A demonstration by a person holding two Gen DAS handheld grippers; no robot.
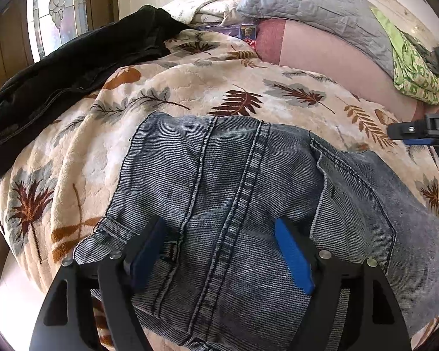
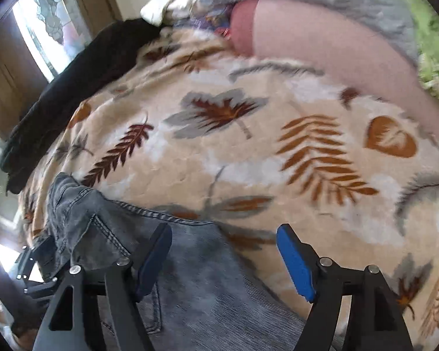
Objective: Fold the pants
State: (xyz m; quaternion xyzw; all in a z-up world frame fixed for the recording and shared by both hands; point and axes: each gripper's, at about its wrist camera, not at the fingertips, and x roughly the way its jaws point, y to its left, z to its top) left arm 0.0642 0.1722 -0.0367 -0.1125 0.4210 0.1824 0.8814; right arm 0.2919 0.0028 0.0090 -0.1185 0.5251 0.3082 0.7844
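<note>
Grey-blue denim pants lie folded on a leaf-print blanket, inside-out seams showing on the left part and a back pocket on the right. My left gripper is open, its blue pads spread just above the denim, holding nothing. In the right wrist view the pants fill the lower left, with a rumpled edge at the left. My right gripper is open over the pants' edge and the blanket, empty. The right gripper also shows at the far right of the left wrist view.
A black garment lies along the bed's far left edge. A grey quilted pillow, a pink sheet and a green patterned cloth lie at the back right. A window stands beyond the bed.
</note>
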